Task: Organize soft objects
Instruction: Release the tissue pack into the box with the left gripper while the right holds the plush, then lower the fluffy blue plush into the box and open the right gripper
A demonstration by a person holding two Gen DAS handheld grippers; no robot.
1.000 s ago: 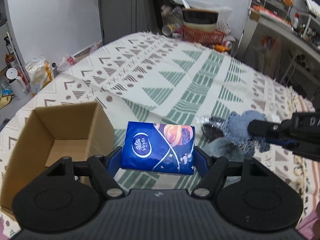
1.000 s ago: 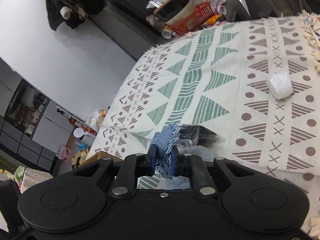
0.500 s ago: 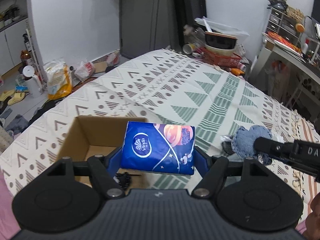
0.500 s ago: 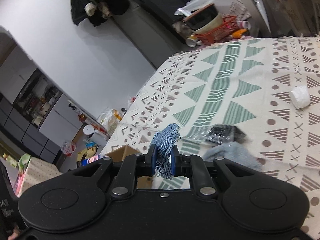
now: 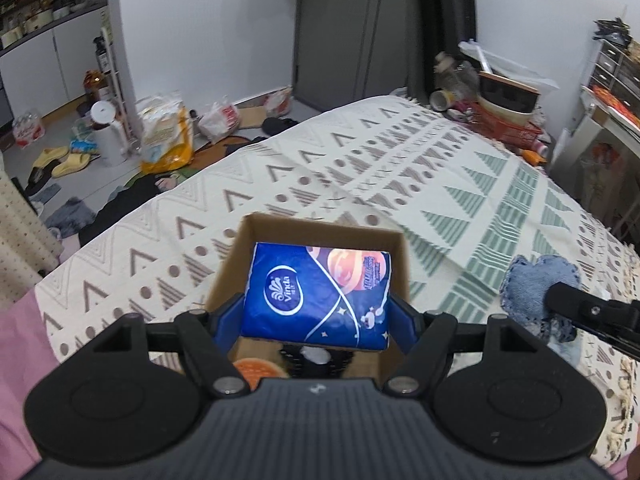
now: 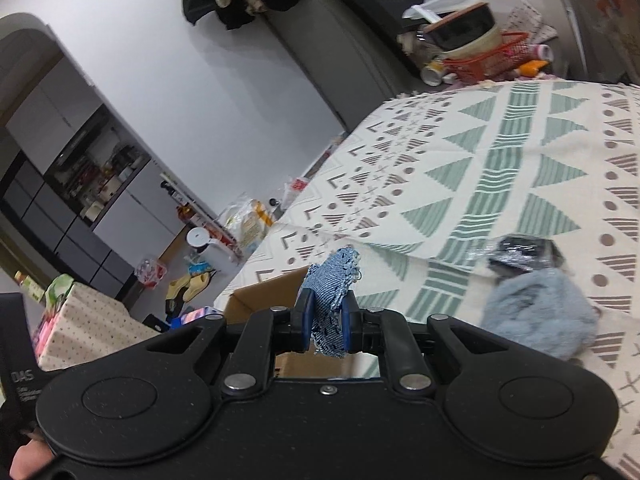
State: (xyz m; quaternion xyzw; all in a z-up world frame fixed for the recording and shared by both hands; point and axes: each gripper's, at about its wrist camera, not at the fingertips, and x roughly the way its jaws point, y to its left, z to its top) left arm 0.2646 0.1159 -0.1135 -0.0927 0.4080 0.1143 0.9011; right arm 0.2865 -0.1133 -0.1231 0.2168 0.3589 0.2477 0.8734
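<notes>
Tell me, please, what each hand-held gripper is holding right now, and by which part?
The left hand-held gripper clamps the blue tissue pack by its two short ends. The right hand-held gripper pinches the denim piece at its lower edge.

Tissue pack (image 5: 318, 298): blue, glossy, white logo; held level above the open cardboard box (image 5: 394, 248).
Denim piece (image 6: 331, 280): frayed blue cloth, folded, held upright, off the bedspread (image 6: 500, 152).
Box: brown, open-topped, near the bedspread's left edge.
Grey fluffy item (image 6: 536, 312): lies on the bedspread, touching a black plastic-wrapped item (image 6: 524, 254).
</notes>
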